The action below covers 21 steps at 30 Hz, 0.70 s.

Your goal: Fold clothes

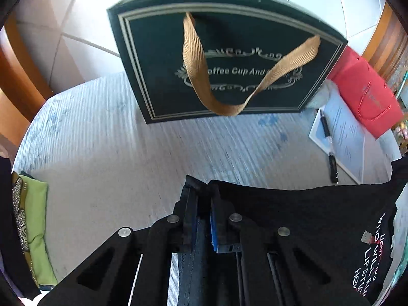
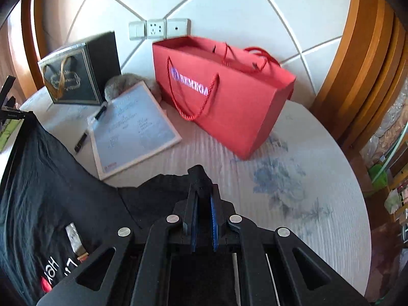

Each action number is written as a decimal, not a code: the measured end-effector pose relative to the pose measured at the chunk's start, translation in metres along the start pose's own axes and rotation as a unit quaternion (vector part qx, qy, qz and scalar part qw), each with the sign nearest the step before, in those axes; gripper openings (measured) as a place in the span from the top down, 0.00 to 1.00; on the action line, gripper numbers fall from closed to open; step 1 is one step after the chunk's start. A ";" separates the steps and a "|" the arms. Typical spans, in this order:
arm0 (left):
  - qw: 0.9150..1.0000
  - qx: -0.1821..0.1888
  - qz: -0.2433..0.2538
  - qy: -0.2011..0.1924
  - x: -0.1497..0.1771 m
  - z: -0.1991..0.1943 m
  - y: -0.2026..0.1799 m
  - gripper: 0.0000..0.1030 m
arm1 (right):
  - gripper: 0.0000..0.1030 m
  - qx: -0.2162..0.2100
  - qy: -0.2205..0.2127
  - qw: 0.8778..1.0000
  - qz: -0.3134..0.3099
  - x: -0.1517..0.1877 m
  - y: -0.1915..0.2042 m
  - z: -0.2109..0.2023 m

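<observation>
The left gripper (image 1: 202, 199) has its jaws drawn narrow and clamped on an edge of the black T-shirt (image 1: 306, 216), the cloth passing between the blue pads and spreading away to the right; the right gripper (image 2: 202, 191) likewise has its jaws pinched close on the shirt's black fabric (image 2: 63, 191), which bunches at the tips and runs off to the left; the shirt hangs stretched between the two grippers above the surface (image 2: 293, 178), which wears a pale ribbed cloth with faint blue flowers; white and red lettering and a small sewn label show on the shirt; farther back a dark green gift bag (image 1: 229, 58) with a tan ribbon handle stands upright, a red paper bag (image 2: 224, 97) with rope handles sits to its right, and a printed sheet (image 2: 132, 127) lies flat between them with a pen (image 1: 330, 148) beside it; at the left edge lies a green garment (image 1: 35, 224) with sparkly trim.
</observation>
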<state>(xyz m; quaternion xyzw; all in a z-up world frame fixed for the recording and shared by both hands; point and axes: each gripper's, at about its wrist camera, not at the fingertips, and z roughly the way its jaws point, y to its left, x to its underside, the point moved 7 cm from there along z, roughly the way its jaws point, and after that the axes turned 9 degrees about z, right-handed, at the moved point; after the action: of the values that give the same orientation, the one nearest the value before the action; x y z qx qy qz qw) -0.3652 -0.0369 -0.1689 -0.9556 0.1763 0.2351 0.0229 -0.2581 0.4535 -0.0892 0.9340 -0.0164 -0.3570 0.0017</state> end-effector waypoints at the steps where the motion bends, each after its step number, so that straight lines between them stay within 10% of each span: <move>1: 1.000 -0.004 0.003 -0.013 0.005 -0.010 -0.002 0.93 | 0.92 -0.003 -0.015 1.000 -0.006 -0.002 0.004 -0.013; 7: 0.996 -0.012 0.038 -0.078 0.106 -0.061 -0.017 0.89 | 0.92 -0.027 -0.043 0.998 -0.031 0.062 0.021 -0.095; 13: 0.998 0.002 0.039 0.048 0.246 -0.034 -0.023 0.62 | 0.69 -0.027 0.084 0.996 -0.003 0.202 0.013 -0.115; 16: 0.999 0.007 0.002 0.034 0.247 -0.038 -0.015 0.62 | 0.68 -0.017 0.116 0.992 0.054 0.236 -0.011 -0.118; 21: 0.998 0.015 -0.059 0.010 0.248 -0.045 -0.002 0.60 | 0.68 0.008 0.092 0.987 0.131 0.199 -0.052 -0.120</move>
<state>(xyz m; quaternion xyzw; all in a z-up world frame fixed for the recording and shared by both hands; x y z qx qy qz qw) -0.1394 -0.1222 -0.2425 -0.9663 0.1235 0.2207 0.0489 -0.0285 0.4977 -0.1335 0.9527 -0.1408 -0.2662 0.0422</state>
